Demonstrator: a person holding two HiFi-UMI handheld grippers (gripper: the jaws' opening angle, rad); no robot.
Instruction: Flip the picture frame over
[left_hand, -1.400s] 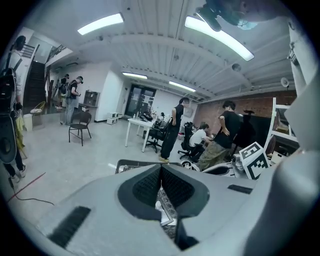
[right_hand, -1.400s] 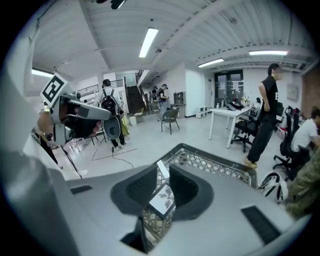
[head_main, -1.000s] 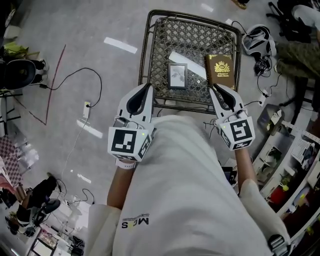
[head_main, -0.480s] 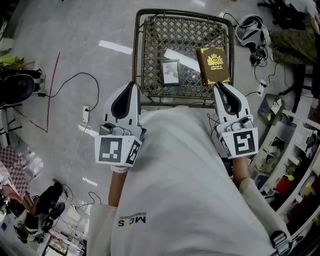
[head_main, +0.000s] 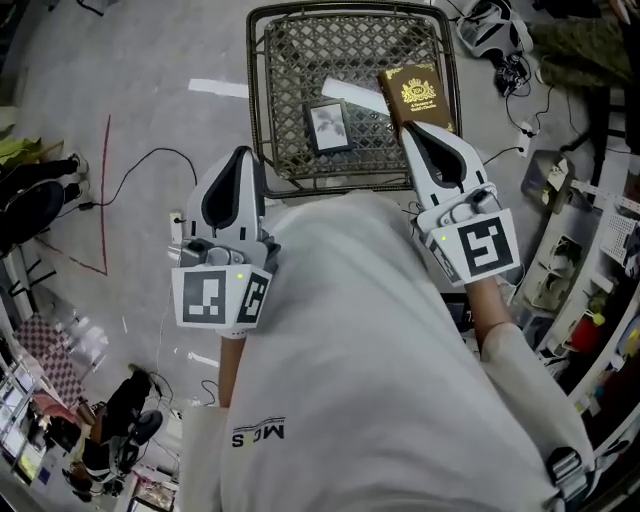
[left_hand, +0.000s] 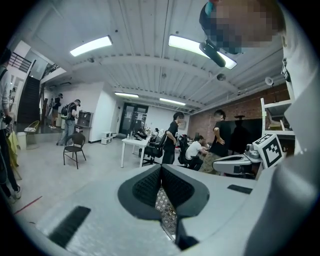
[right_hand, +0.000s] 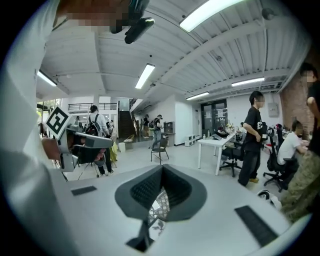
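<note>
Nearby, beside the picture frame (head_main: 328, 126) — a book (head_main: 418, 95).

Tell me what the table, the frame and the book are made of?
Table: probably metal with a dark finish. Its top is open woven mesh inside a thin rod rim.
Frame: hard to tell. It has a slim grey border, maybe metal or plastic, round a pale picture.
Book: likely card covered in cloth or imitation leather. The cover is dull brown with shiny gold stamping.

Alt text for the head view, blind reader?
Seen from above, a person holds the left gripper and right gripper, both empty, near a mesh table. On it lie a picture frame, image up, and a brown book.
</note>
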